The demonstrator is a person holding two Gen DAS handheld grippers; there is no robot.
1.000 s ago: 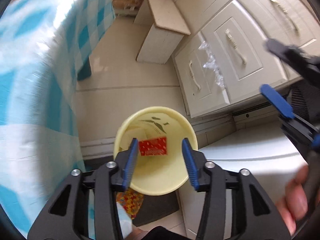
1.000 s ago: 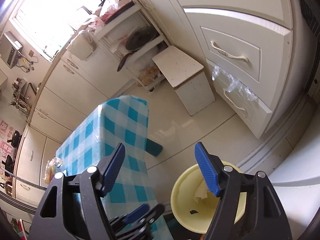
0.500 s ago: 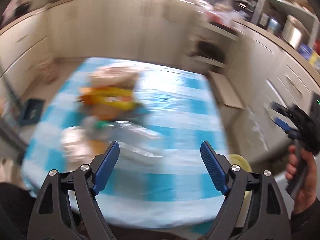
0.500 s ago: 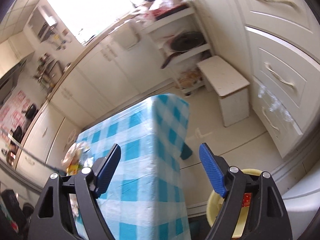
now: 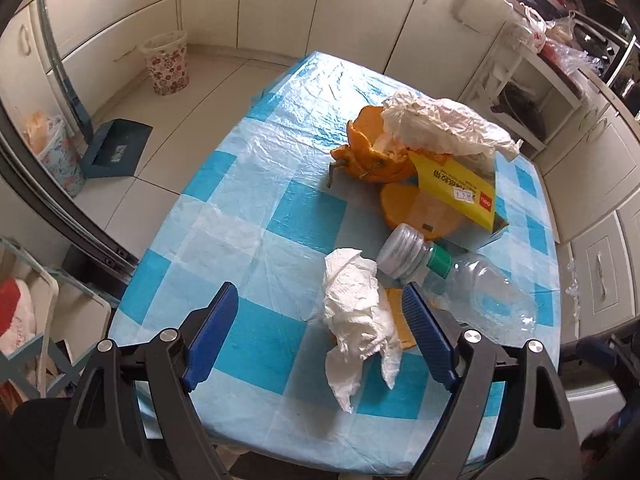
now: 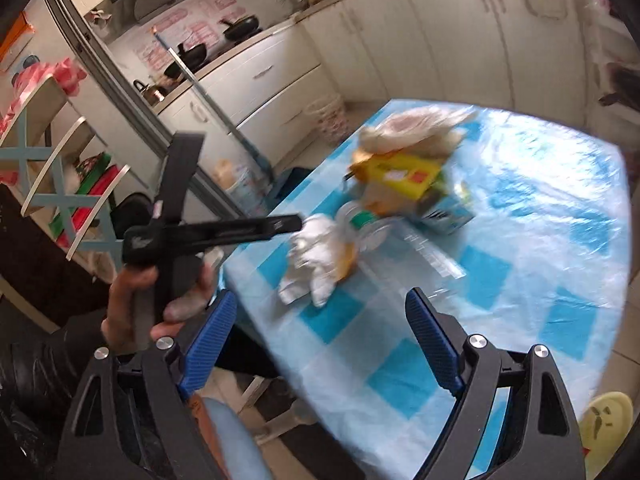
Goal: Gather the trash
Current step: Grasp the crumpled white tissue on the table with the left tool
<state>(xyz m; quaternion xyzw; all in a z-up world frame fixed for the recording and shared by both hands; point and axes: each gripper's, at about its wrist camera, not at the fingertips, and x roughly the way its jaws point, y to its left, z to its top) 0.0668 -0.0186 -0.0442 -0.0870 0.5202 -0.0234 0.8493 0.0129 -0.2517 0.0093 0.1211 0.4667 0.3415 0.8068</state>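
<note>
You've swung both hand-held grippers from the bin [image 6: 606,426] back to the desk [image 5: 256,200]. The left hand-held gripper [image 5: 320,338] and right hand-held gripper [image 6: 318,346] have just been opening, nothing between them. The tissue [image 5: 360,320] lies nearest the left one: take it next.

We see the left gripper [image 5: 320,330] at the bottom of the frame, jaws wide apart. A crumpled white tissue [image 5: 360,320] lies between them on the blue checked tablecloth [image 5: 256,216]. Right of it lies a clear bottle [image 5: 476,288], untouched.

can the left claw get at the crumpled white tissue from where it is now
Probably yes. The left claw is open and empty, and the crumpled white tissue lies just ahead, nearest the table edge with nothing on top; the clear bottle sits close beside it.
</note>
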